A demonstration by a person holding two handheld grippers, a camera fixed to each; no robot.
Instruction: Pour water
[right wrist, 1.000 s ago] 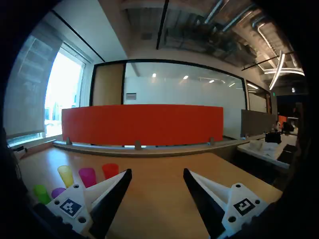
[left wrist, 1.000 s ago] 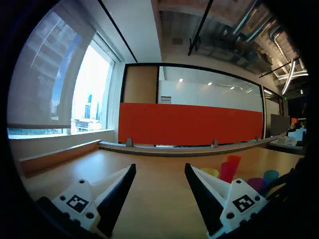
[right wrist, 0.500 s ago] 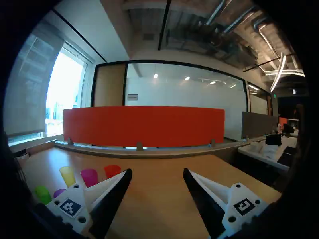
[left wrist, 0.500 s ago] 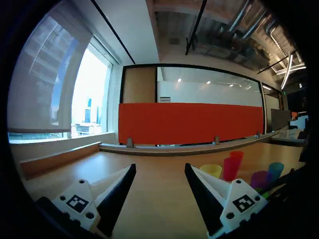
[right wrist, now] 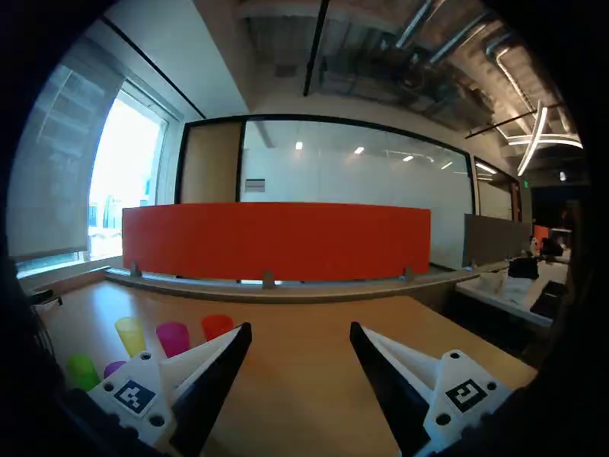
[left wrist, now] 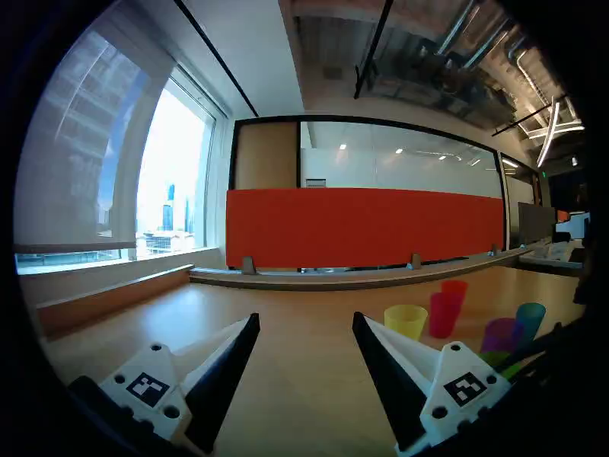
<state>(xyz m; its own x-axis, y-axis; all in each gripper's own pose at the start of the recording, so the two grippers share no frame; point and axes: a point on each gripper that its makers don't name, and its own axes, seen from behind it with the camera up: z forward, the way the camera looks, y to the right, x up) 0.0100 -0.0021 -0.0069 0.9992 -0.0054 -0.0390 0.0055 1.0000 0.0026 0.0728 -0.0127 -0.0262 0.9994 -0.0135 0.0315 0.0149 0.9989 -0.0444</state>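
Observation:
Several coloured plastic cups stand on a wooden table. In the left gripper view a yellow cup, a pink cup, a red cup, a purple cup and a teal cup sit to the right of my left gripper, which is open and holds nothing. In the right gripper view a yellow cup, a pink cup, a red cup, a green cup and a purple cup stand to the left of my right gripper, open and empty.
An orange divider panel runs along the table's far edge, with a glass wall behind it. A bright window and a wooden ledge line the left side. Another desk with dark objects stands at the right.
The left gripper view has dropped and drawn a little nearer to the cups, which now show more fully. The right gripper view has barely shifted. Both grippers stay open.

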